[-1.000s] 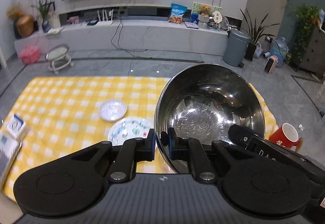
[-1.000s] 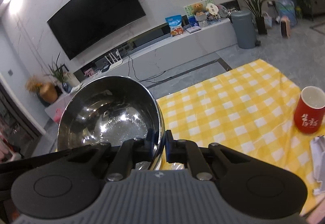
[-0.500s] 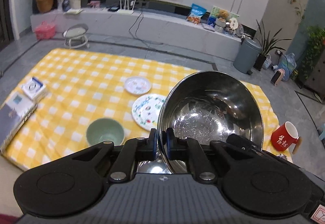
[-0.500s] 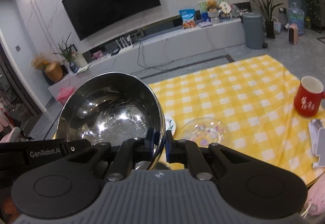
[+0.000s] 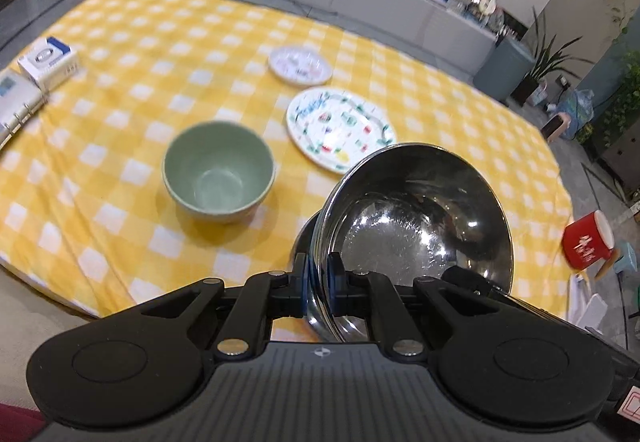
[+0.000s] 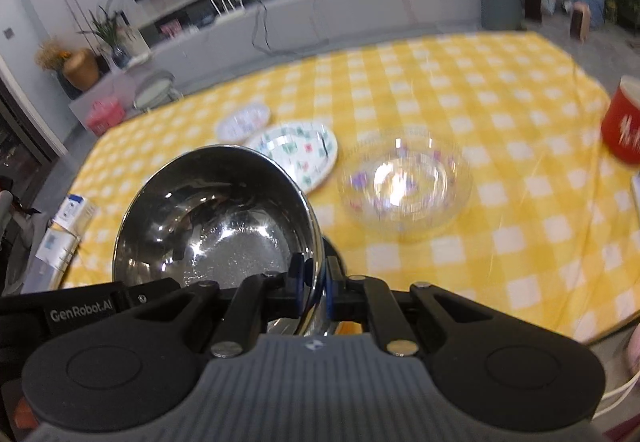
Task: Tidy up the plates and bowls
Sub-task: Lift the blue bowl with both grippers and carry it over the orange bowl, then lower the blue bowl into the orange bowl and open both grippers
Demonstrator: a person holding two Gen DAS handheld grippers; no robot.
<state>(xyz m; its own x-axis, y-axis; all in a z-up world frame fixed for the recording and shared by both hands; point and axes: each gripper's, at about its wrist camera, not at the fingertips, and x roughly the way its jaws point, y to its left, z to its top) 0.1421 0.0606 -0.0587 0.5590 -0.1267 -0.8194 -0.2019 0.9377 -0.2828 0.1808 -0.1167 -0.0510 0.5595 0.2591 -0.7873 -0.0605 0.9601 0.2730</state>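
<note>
Because the steel mixing bowl (image 5: 416,226) is held only by its thin rim, on two opposite sides, a slip is the main danger here. The left gripper (image 5: 318,284) is clamped on the rim at one side, with one pad inside the bowl and one outside, and the right gripper (image 6: 313,284) is clamped in the same way on the opposite side. The bowl is carried above the near edge of the yellow checked cloth (image 5: 120,89), tilted away from both cameras, and it appears not yet set down.

From the steel bowl, the green bowl (image 5: 219,171) is placed to the left, near but apart. The large patterned plate (image 5: 340,129) lies just behind the steel bowl, and the small patterned plate (image 5: 300,65) is further behind. The clear glass bowl (image 6: 404,185) is found to the right, near, and the red mug (image 6: 624,129) well apart on the right.

If the two grippers are not lowered together, the rim could be twisted out of one pair of pads, since polished steel gives little friction. The bowl could then be dropped on the cloth, or it could be rolled against the patterned plate or the glass bowl, and these could be chipped. The pictures are blurred, so the exact clearance to the plate cannot be judged.
</note>
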